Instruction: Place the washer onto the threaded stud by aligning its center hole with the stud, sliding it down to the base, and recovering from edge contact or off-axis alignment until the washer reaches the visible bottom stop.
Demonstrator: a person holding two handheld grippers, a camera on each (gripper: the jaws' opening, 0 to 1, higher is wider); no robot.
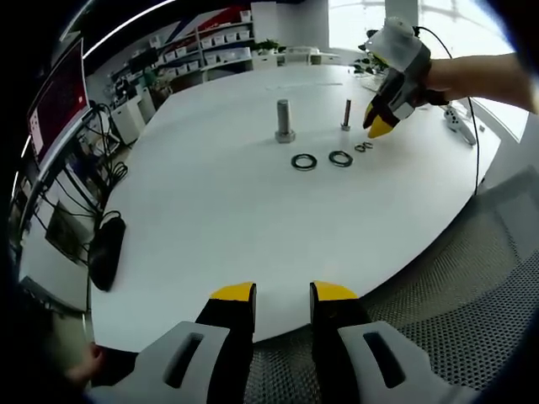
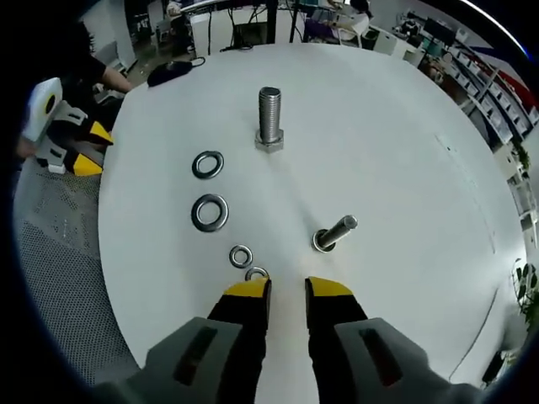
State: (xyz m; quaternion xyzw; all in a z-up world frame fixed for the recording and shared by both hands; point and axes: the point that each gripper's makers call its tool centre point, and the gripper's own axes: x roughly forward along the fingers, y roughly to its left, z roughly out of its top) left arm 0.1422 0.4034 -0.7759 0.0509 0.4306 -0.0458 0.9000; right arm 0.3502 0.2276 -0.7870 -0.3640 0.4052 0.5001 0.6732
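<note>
White laminate forms the round worktop (image 2: 404, 126) that carries every part of the task. Standing on it, the large threaded stud (image 2: 269, 118) rises upright from its hexagonal base, and the slimmer small stud (image 2: 335, 233) stands well apart from it, nearer the right tool (image 2: 286, 290). Beside the studs, four washers lie flat in a row: two large washers (image 2: 210, 212), then two small washers (image 2: 241, 256), the nearest of which lies just at the tip of the right tool's left jaw. The right tool hovers low over this end of the row with its yellow-tipped jaws slightly spread and holding nothing. The left tool (image 1: 282, 295) waits at the worktop edge, well apart from the parts, jaws likewise spread and empty. The step in hand appears to be picking up a small washer. To do it well, the jaws should probably straddle the washer's rim, pinch it by the edge so the center hole stays clear, and lift it level. A tilted washer would likely catch on the stud's threads, so alignment over the small stud's axis should precede any descent.
</note>
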